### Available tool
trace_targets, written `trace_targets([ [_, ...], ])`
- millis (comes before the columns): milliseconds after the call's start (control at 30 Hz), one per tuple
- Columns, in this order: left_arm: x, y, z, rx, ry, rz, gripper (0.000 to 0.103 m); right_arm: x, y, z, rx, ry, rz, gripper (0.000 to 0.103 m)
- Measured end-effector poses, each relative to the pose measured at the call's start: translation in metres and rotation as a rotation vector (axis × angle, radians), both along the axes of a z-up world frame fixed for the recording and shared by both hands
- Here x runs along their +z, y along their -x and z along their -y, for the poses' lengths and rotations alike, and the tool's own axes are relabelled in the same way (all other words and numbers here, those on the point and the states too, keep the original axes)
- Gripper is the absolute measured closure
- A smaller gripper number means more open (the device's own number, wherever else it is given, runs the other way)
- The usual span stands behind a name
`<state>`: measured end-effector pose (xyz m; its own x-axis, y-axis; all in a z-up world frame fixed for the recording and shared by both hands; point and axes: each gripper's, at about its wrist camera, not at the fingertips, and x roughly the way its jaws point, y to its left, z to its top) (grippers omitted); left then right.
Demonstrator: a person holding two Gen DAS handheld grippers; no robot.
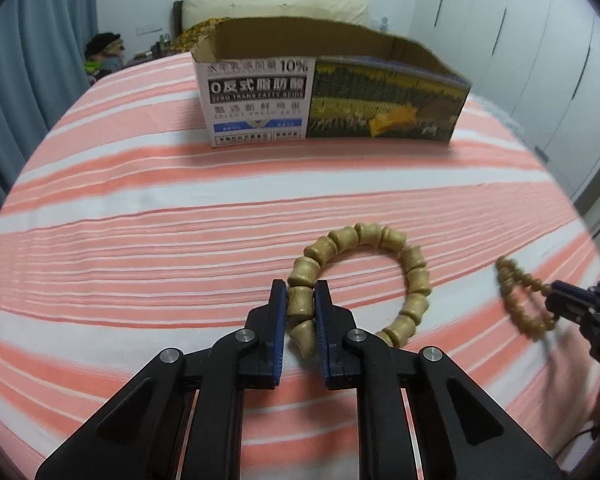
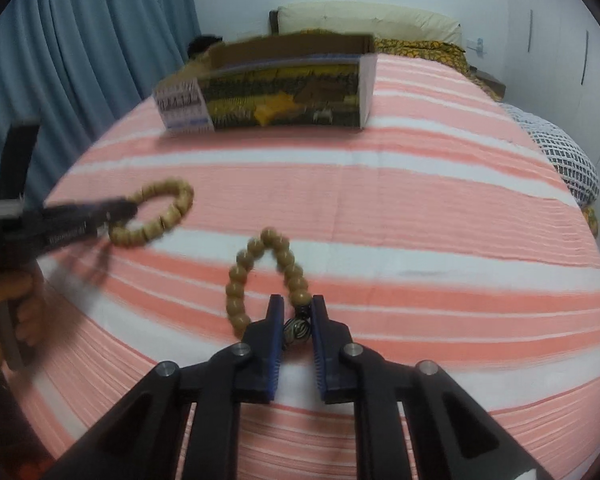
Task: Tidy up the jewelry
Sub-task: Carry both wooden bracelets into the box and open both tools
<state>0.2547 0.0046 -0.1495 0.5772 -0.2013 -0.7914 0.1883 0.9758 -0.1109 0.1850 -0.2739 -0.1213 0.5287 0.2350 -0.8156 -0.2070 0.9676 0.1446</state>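
Note:
My left gripper (image 1: 300, 292) is shut on a bracelet of chunky pale wooden beads (image 1: 414, 276), which rests on the striped bed cover; it also shows in the right wrist view (image 2: 172, 208). My right gripper (image 2: 297, 306) is shut on a bracelet of round brown beads (image 2: 260, 264), gripping it by its dark knot end; it also shows, blurred, in the left wrist view (image 1: 516, 292). An open cardboard box (image 1: 332, 96) stands farther back on the bed, also in the right wrist view (image 2: 284, 96).
The bed cover (image 1: 180, 208) has pink and white stripes. A pillow (image 2: 372, 20) and patterned blanket lie at the headboard. Blue curtains (image 2: 100, 40) hang on the left, white wardrobes (image 1: 520, 60) on the right. A checked cushion (image 2: 568, 160) lies at the bed's right edge.

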Motion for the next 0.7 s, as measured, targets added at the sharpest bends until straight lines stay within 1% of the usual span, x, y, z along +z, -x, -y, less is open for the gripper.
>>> trace_targets([
  [33,0.007,0.003,-0.003,0.003,0.038,0.007,0.091,0.006,0.000,0.003,-0.004,-0.013,0.010,0.089],
  [133,0.030,0.010,-0.008,-0.004,0.118,0.031,0.091,0.024,-0.002,0.006,0.003,-0.032,0.041,0.089],
  [267,0.061,0.017,-0.004,-0.031,0.173,0.072,0.091,0.050,-0.004,0.004,0.034,-0.040,0.084,0.089],
  [333,0.077,0.018,-0.004,-0.043,0.191,0.084,0.091,0.064,-0.008,0.001,0.050,-0.043,0.106,0.089],
  [533,0.110,0.013,-0.008,-0.052,0.223,0.107,0.091,0.098,-0.022,-0.008,0.086,-0.064,0.164,0.089],
  [700,0.133,0.004,-0.016,-0.050,0.216,0.137,0.091,0.121,-0.032,-0.017,0.124,-0.071,0.206,0.089],
])
